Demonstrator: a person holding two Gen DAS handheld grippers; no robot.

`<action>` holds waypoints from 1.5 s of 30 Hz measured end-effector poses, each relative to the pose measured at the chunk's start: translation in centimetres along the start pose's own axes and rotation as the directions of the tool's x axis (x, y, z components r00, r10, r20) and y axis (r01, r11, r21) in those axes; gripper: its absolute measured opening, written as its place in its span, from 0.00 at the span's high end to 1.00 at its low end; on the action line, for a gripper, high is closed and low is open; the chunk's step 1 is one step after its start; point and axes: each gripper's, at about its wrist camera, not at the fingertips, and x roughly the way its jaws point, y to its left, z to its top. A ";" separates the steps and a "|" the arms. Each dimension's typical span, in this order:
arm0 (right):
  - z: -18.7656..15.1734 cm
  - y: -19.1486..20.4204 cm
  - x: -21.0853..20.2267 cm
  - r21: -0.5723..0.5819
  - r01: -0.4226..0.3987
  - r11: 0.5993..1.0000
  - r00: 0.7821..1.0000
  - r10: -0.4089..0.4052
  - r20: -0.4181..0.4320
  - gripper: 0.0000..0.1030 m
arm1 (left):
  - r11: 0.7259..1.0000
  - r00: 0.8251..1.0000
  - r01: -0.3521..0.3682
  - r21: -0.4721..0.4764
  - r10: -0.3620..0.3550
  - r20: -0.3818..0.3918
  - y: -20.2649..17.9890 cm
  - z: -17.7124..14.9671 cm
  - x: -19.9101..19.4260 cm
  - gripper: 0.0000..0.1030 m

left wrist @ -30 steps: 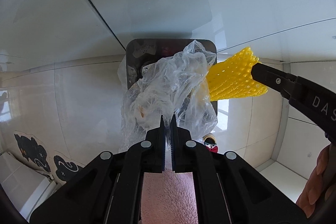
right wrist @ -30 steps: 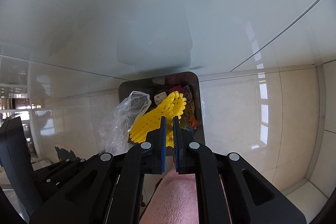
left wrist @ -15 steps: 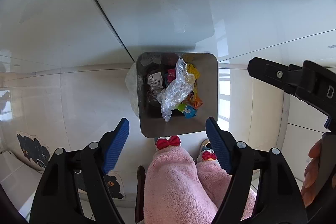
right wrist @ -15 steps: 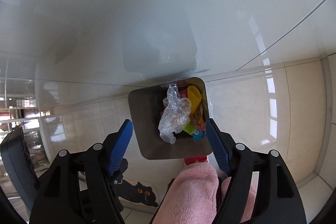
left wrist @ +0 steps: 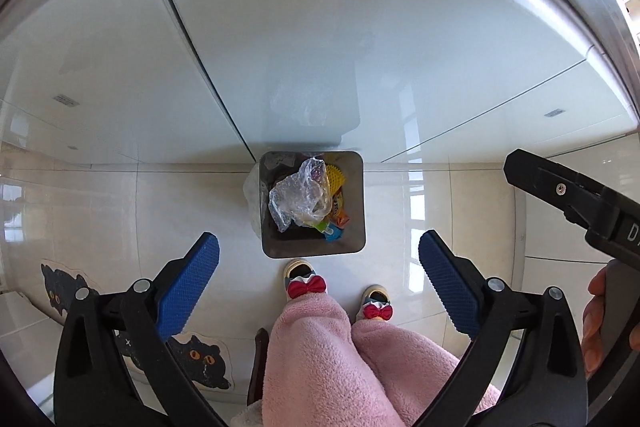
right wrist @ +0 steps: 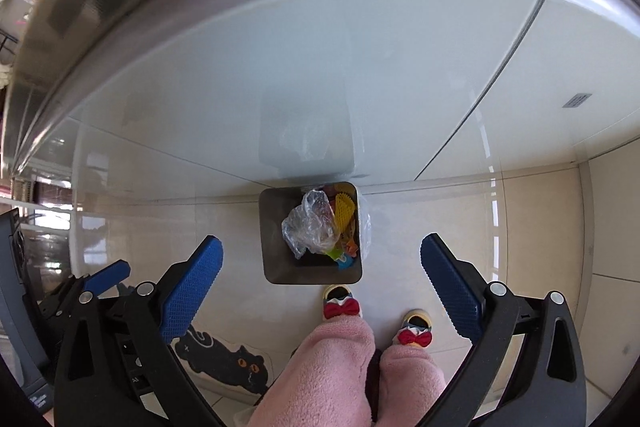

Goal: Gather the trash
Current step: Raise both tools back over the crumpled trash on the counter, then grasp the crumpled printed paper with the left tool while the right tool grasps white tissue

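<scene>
A square metal trash bin (left wrist: 354, 243) (right wrist: 276, 263) stands on the tiled floor against a white cabinet. Inside lie a crumpled clear plastic bag (left wrist: 298, 197) (right wrist: 310, 225), a yellow foam net (left wrist: 336, 177) (right wrist: 345, 209) and several colourful wrappers. My left gripper (left wrist: 318, 285) is open and empty, high above the bin. My right gripper (right wrist: 320, 285) is open and empty too, also well above the bin. The right gripper's body shows at the right edge of the left wrist view (left wrist: 576, 199).
White glossy cabinet doors (left wrist: 320, 27) rise behind the bin, with a steel counter edge (right wrist: 120, 7) above. The person's pink trouser legs (left wrist: 340, 359) and slippers with red bows (left wrist: 306, 283) stand just in front of the bin. A black cat floor mat (left wrist: 192, 351) lies left.
Both grippers opened and let go of the plastic bag and the yellow net, which dropped into the bin. Both grippers have since risen higher above it.
</scene>
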 end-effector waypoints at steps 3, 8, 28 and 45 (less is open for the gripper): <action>0.3 -0.4 -3.7 -0.018 -0.013 1.000 0.999 0.014 0.043 0.03 | 1.000 0.999 0.009 -0.001 -0.008 0.036 -0.8 0.0 -3.3 0.08; 2.1 -0.5 -9.8 -0.023 -0.032 0.999 0.987 0.036 0.155 0.03 | 1.000 0.990 0.004 0.005 -0.005 0.142 -1.3 1.7 -8.8 0.08; 17.1 2.0 -16.4 -0.001 -0.115 0.993 0.922 0.108 0.372 0.03 | 0.992 0.939 -0.002 0.125 -0.041 0.342 -3.8 17.8 -16.3 0.08; 23.2 4.0 -8.8 -0.021 -0.014 1.000 0.963 0.020 0.268 0.61 | 0.962 0.950 0.058 0.268 -0.136 0.282 -6.0 24.1 -10.8 0.40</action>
